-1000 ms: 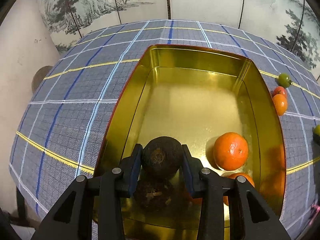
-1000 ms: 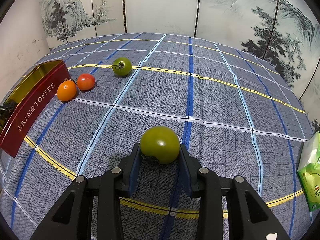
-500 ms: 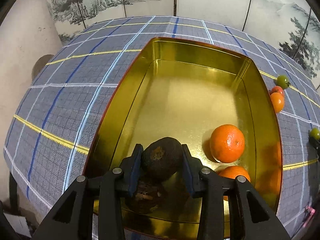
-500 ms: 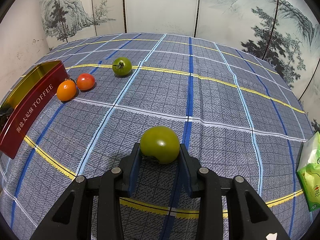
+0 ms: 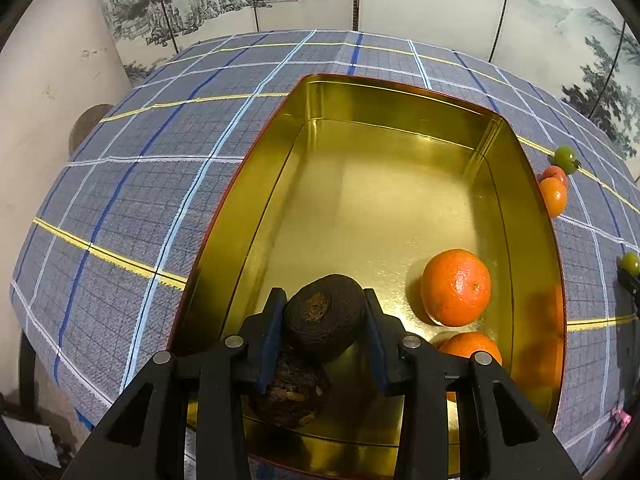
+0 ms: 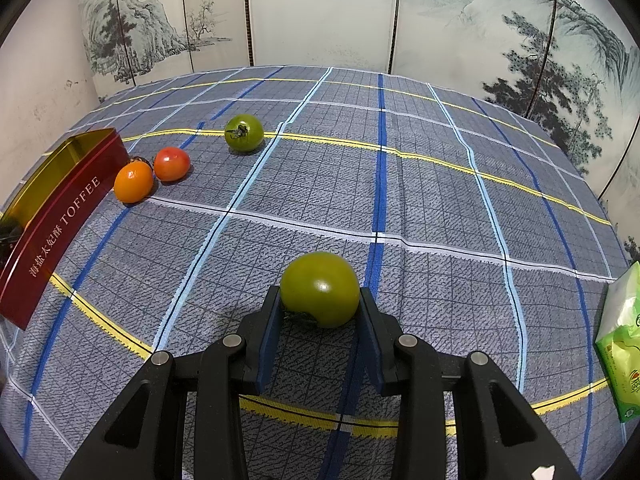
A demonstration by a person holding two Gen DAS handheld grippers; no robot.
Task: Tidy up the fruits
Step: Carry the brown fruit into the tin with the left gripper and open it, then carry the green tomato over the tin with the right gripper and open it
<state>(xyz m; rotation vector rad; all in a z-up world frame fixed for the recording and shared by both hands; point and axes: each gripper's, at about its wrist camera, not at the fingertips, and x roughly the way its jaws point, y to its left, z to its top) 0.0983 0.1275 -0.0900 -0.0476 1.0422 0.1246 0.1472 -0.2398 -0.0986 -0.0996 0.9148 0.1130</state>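
My left gripper (image 5: 325,330) is clamped on a dark, rough-skinned fruit (image 5: 325,316), jaws narrowed tight against its sides, and it hangs over the near end of the gold tin (image 5: 400,100). Over the last second the tin has slid back in my left view: its far rim sat higher before, and more of the near floor shows now, so I judge the fruit is being drawn toward the near left corner, next to the second dark fruit (image 5: 290,394) lying there under the jaws. That would group like with like. Two oranges (image 5: 456,287) sit toward the near right wall.

My right gripper (image 6: 319,312) has not budged; its jaws are pinched on a green tomato (image 6: 319,289) just above the checked cloth (image 6: 420,184). Farther off, an orange tomato (image 6: 133,181) and a red tomato (image 6: 171,163) wait beside the tin's red wall, with another green one (image 6: 243,132) beyond.
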